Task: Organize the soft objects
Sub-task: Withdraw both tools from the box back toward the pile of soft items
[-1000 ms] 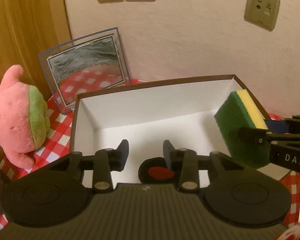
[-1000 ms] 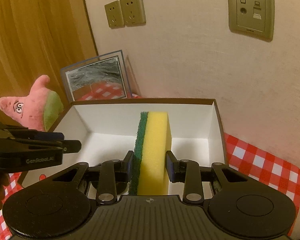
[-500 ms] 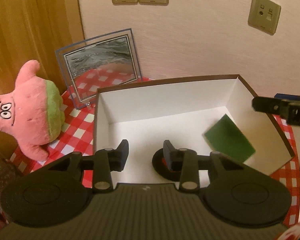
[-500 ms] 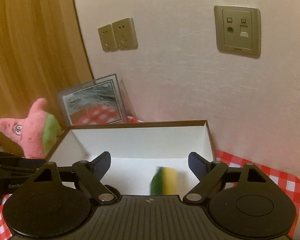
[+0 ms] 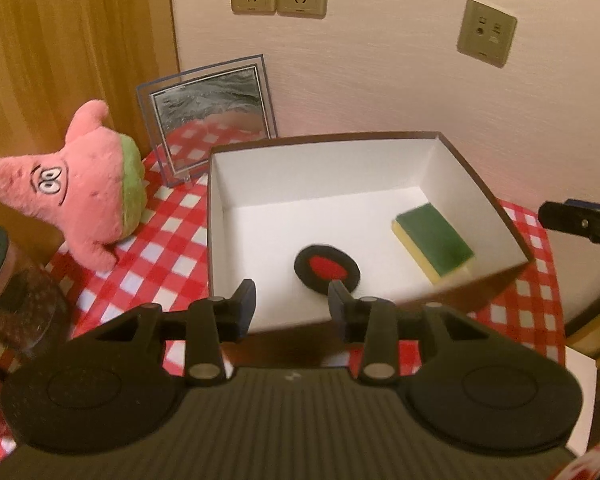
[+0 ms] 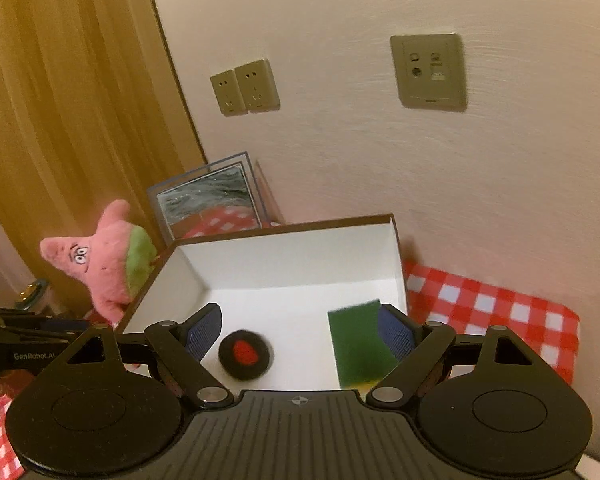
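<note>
Covering the table, a red-checked cloth (image 5: 156, 256) meets a pale wall (image 5: 380, 80).

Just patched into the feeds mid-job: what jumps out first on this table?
The pink star-shaped plush toy stands out, sitting on the red checkered tablecloth left of the white open box, outside it. Inside the box lie a green-and-yellow sponge, green side up near the right wall, and a black disc with a red centre near the front. A framed picture leans against the wall behind the toy.
</note>
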